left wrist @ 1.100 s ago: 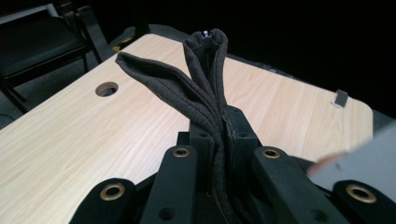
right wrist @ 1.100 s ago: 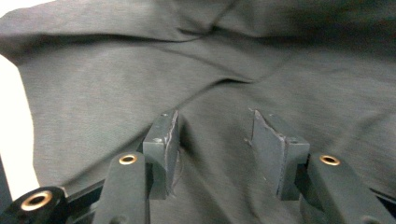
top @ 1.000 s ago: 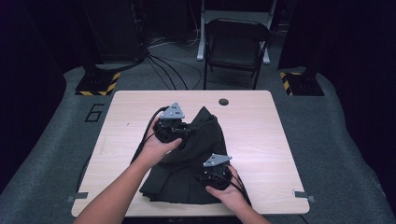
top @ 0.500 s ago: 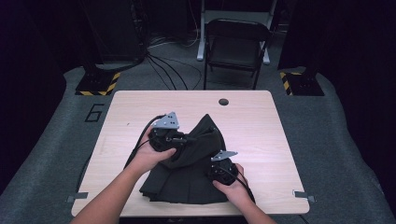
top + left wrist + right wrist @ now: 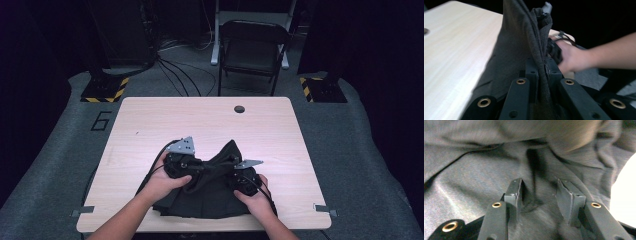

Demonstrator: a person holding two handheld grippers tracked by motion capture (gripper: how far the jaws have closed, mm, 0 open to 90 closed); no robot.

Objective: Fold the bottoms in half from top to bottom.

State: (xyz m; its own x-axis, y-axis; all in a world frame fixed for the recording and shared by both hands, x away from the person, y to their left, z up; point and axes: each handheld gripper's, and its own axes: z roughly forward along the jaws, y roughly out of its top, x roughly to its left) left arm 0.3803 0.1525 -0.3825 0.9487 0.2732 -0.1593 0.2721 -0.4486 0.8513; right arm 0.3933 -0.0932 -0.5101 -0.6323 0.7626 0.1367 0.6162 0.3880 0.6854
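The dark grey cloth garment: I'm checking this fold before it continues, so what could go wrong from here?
1. The left gripper is shut on a raised fold of the dark grey cloth garment; a pull could drag the garment off the light wooden table.
2. The right gripper, jaws just closing, apart, may catch too little cloth.

Recording lab or studio. Lone wooden table on grey carpet, black curtains, hazard-striped stand bases, loose floor cables. Folding chair behind.
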